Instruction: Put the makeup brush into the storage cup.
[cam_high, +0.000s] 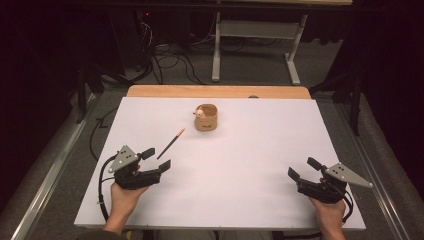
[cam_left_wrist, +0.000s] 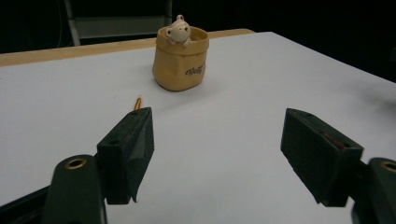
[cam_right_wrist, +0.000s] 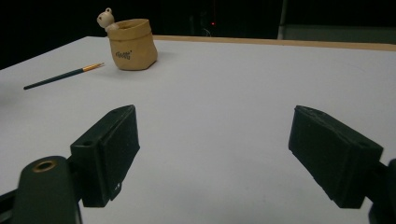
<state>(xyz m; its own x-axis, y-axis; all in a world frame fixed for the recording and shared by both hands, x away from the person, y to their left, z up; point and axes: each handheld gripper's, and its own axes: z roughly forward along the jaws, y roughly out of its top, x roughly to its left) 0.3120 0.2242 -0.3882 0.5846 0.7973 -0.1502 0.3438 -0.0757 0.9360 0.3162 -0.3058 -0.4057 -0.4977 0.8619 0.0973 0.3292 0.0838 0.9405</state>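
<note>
A tan sack-shaped pot (cam_high: 206, 119) (cam_left_wrist: 181, 58) (cam_right_wrist: 133, 45) with a small bear figure at its rim stands toward the back of the white table (cam_high: 220, 165). A thin dark paintbrush (cam_high: 170, 143) (cam_right_wrist: 63, 75) with an orange tip lies to its front left. My left gripper (cam_high: 156, 159) (cam_left_wrist: 217, 154) is open just in front of the brush's near end, with nothing between its jaws. In the left gripper view the brush tip (cam_left_wrist: 137, 103) peeks above the left jaw. My right gripper (cam_high: 303, 168) (cam_right_wrist: 226, 156) stands open and empty at the front right of the table.
A wooden strip (cam_high: 218, 91) runs along the table's far edge. Beyond it stand a metal frame leg (cam_high: 216, 47) and floor cables (cam_high: 170, 62) in the dark. Wide bare table surface lies between the two grippers.
</note>
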